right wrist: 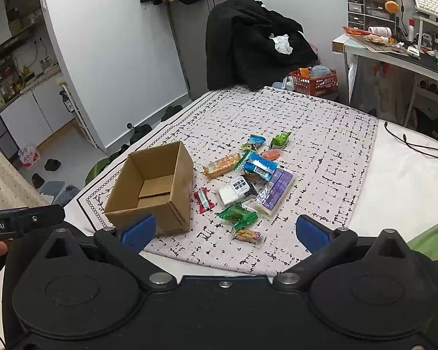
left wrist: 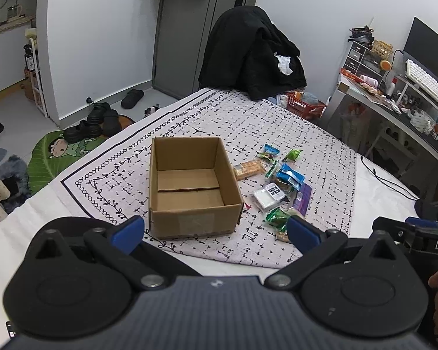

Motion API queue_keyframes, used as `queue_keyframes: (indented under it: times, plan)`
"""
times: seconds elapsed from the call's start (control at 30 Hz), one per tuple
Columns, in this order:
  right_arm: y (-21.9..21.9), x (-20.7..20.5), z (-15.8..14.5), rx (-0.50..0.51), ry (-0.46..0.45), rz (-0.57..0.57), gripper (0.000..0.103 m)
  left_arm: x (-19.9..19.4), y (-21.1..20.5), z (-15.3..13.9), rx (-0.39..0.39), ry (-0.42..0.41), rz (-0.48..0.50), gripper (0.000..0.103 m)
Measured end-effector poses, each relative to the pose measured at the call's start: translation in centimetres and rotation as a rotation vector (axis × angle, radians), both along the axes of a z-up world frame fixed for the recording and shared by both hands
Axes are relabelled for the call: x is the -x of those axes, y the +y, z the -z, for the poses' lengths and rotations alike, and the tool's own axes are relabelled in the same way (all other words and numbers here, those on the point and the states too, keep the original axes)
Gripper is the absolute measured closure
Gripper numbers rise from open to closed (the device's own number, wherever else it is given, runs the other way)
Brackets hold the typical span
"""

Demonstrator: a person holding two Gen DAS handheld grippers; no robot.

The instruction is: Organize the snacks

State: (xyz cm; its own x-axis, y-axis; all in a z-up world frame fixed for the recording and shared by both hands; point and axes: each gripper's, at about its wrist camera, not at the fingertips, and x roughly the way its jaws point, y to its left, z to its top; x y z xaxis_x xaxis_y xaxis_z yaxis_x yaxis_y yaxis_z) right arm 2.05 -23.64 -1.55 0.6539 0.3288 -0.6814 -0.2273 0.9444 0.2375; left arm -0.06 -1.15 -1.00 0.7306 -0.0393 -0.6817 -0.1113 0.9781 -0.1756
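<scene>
Between your two wide-spread blue pads, the left gripper [left wrist: 215, 231] holds nothing and hangs above the near edge of the patterned cloth [left wrist: 321, 134]. Your right gripper [right wrist: 224, 230] is just as wide apart and just as bare. Ahead sits the cardboard box [left wrist: 189, 221], upright and with nothing inside. Just beside it on the cloth lies the heap of snacks [right wrist: 248, 180], so by my reckoning all the sorting remains.

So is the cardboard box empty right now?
Empty: the cardboard box shows only bare bottom flaps; the snacks lie beside it.
</scene>
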Motion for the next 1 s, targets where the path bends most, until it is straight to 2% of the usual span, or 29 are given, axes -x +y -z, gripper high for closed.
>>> queue_keyframes:
  times: [1.0]
  plan:
    - [-0.2, 1.9, -1.3, 0.029, -0.034, 0.004, 0.000, 1.9, -0.7, -0.5, 0.028, -0.017, 0.058, 0.000]
